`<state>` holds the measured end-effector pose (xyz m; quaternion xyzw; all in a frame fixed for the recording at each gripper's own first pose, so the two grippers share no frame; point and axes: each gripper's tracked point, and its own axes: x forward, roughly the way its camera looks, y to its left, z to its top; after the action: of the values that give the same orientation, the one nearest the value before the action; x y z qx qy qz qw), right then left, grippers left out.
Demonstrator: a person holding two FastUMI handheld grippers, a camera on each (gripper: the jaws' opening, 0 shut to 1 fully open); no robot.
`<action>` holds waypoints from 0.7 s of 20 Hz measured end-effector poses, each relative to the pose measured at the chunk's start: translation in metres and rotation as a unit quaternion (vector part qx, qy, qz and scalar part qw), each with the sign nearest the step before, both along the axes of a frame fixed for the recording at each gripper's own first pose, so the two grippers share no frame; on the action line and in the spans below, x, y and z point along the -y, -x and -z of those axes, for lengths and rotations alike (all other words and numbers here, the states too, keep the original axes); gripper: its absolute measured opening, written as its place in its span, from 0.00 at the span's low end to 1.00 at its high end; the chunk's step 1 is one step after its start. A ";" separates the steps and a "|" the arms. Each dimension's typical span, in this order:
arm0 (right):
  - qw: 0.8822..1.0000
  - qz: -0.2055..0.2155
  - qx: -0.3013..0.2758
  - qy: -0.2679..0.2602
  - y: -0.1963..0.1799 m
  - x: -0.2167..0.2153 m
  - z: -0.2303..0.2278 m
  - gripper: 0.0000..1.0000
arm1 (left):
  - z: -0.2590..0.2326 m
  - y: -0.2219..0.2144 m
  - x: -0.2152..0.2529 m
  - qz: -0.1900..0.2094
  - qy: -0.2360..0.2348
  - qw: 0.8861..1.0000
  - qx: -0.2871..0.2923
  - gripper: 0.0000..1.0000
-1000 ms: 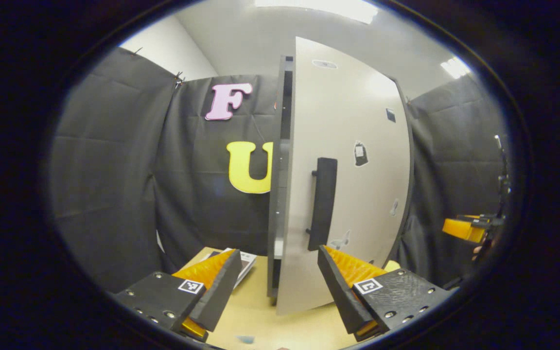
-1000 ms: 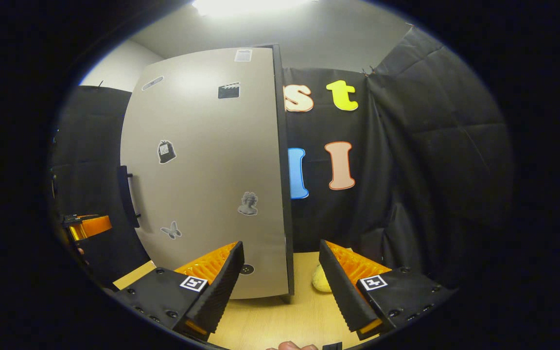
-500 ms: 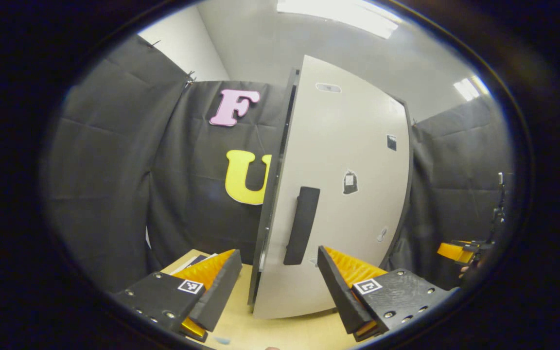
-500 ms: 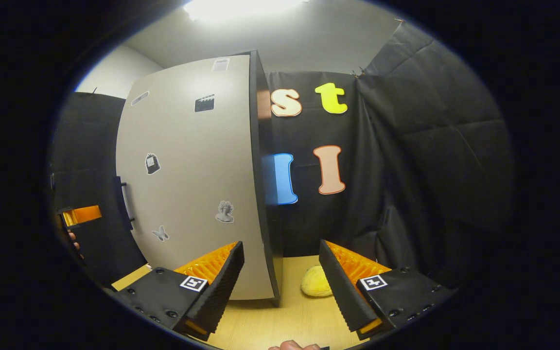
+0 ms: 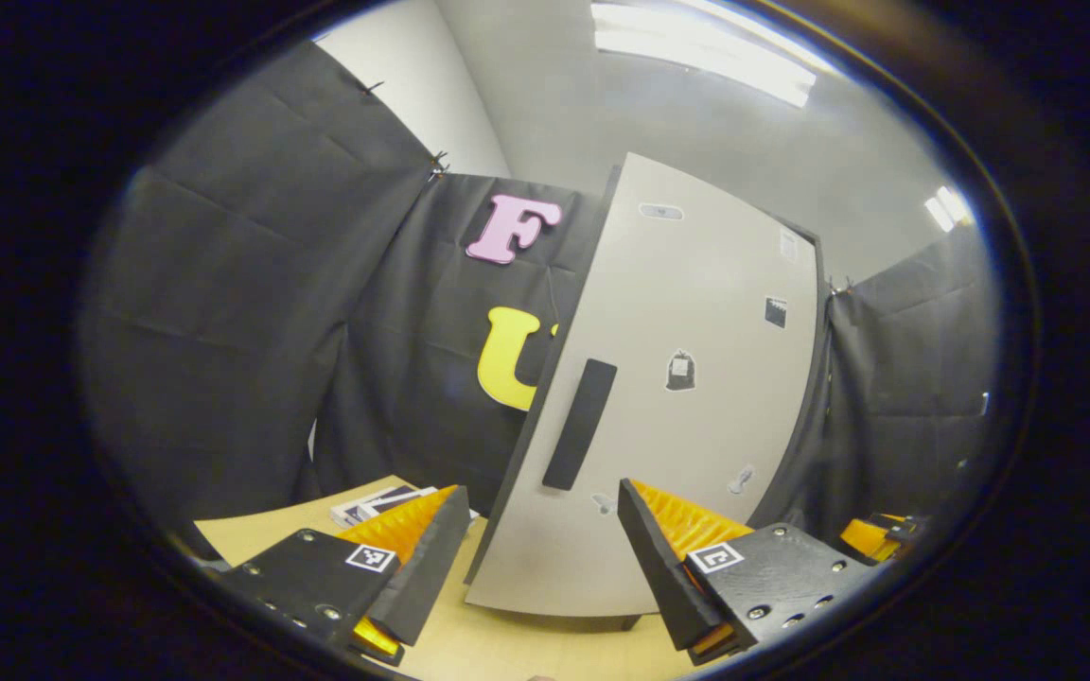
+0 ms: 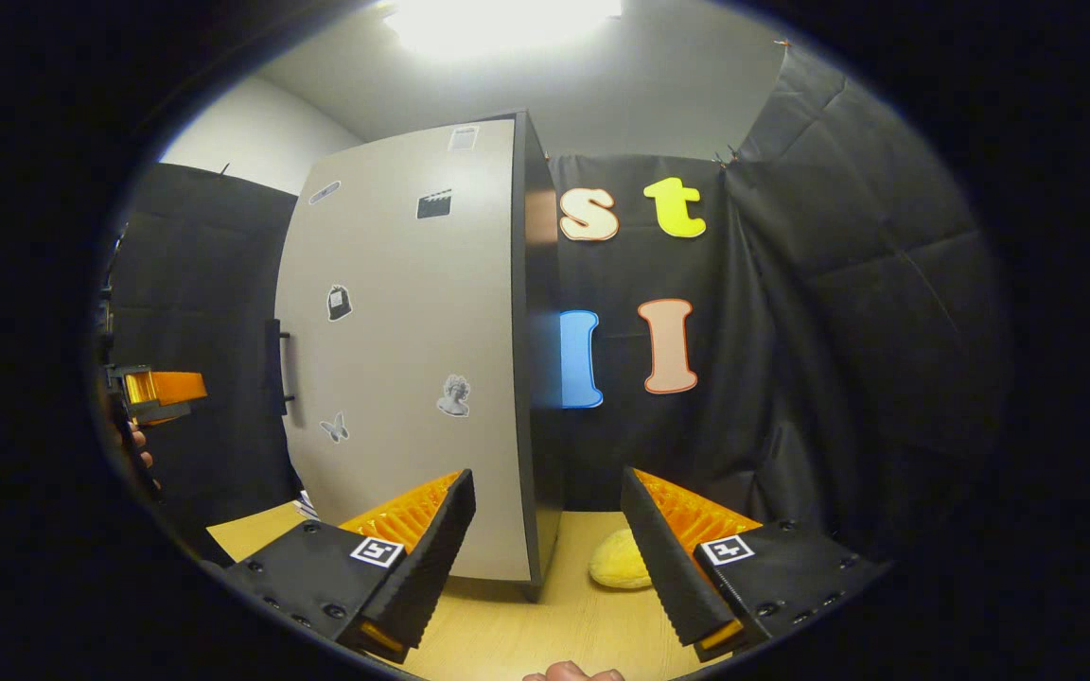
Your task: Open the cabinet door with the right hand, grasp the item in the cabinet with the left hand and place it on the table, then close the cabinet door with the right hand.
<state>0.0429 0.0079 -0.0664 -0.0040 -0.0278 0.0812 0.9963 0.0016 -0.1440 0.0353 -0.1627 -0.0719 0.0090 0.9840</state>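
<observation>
Cabinet door (image 5: 687,397) closed, yellow item (image 6: 623,560) on table (image 6: 526,629) right of cabinet, left gripper (image 5: 539,549) and right gripper (image 6: 545,539) both spread and empty; risk: door not fully latched could swing back open if unchecked.

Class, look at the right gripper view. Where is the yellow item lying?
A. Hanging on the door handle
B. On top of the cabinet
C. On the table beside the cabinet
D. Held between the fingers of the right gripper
C. The yellow item rests on the table just right of the cabinet, ahead of the open right gripper.
</observation>
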 end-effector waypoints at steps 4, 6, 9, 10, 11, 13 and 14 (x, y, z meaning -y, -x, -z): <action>1.000 -0.019 -0.017 -0.013 0.008 -0.001 0.017 0.98 | -0.009 0.017 -0.002 -0.012 -0.009 1.000 0.008 0.94; 0.999 -0.022 -0.028 -0.021 0.011 -0.001 0.029 0.98 | -0.009 0.025 0.002 -0.016 -0.035 0.999 0.006 0.99; 0.998 -0.029 -0.048 -0.038 0.016 -0.008 0.044 0.98 | -0.010 0.028 0.012 -0.007 -0.078 0.997 0.001 0.94; 0.997 -0.026 -0.055 -0.040 0.017 -0.009 0.050 0.98 | -0.012 0.028 0.013 -0.007 -0.089 0.996 0.003 0.94; 0.997 -0.023 -0.059 -0.041 0.018 -0.009 0.055 0.98 | -0.011 0.028 0.017 -0.002 -0.098 0.995 0.003 0.94; 0.996 -0.018 -0.072 -0.044 0.017 -0.012 0.063 0.98 | -0.008 0.022 0.026 0.011 -0.110 0.994 0.001 0.96; 0.995 -0.015 -0.080 -0.049 0.018 -0.014 0.067 0.98 | -0.007 0.021 0.029 0.015 -0.117 0.993 0.000 0.96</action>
<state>0.0244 0.0218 -0.1331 0.0515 0.0481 0.0946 0.9930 -0.0192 -0.1727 0.0426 -0.0472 -0.0700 -0.0146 0.9963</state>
